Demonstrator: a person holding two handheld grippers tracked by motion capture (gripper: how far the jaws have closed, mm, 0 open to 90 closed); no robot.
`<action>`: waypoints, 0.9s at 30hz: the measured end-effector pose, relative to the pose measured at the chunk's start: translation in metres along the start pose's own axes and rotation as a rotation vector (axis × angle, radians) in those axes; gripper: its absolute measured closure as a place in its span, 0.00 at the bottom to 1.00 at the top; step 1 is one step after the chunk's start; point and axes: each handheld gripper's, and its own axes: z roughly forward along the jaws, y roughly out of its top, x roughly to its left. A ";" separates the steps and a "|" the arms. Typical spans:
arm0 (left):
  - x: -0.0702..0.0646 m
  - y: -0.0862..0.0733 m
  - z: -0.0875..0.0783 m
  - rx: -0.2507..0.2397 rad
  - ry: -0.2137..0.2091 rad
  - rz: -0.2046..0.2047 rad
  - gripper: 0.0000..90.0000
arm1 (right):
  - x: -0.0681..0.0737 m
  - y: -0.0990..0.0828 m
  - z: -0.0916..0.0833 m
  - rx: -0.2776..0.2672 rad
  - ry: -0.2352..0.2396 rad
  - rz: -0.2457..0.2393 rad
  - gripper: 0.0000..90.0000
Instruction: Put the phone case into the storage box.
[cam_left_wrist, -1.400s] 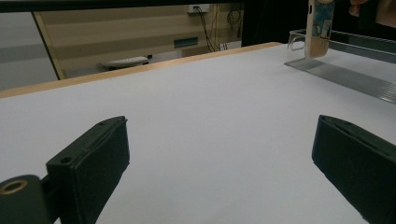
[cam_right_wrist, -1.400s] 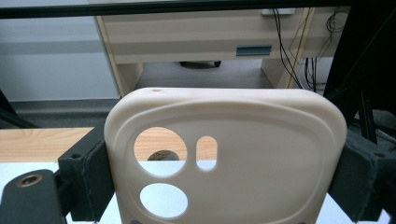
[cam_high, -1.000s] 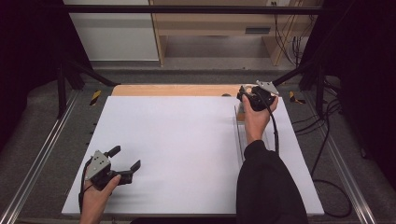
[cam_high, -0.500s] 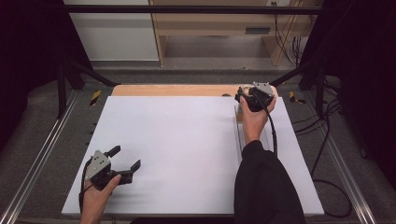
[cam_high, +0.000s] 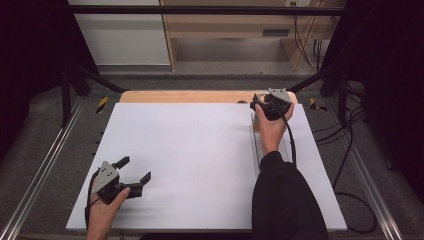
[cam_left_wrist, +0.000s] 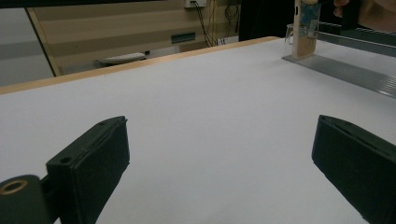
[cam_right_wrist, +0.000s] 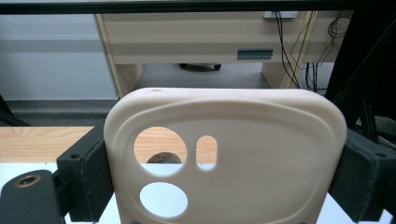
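Left hand-held gripper is held at the near left of the white desk, jaws spread wide, nothing between them or touched. Right hand-held gripper is held at the far right edge, jaws pinched on the sides of a cream phone case, kept upright above a clear rack on the desk.

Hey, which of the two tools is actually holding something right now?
The right tool, at the table's far right: its jaws clamp a cream plastic phone case. The left tool, near the front left, stands open over the bare white table.
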 end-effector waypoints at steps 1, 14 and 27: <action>0.000 0.000 0.000 0.000 0.001 0.000 0.04 | 0.000 0.000 0.000 0.002 0.001 -0.002 0.12; 0.000 0.000 0.000 0.001 -0.003 -0.001 0.04 | 0.003 0.000 -0.001 0.010 0.014 -0.029 0.11; 0.000 0.000 0.000 0.004 -0.004 0.002 0.04 | 0.004 -0.001 -0.001 0.023 0.008 -0.048 0.09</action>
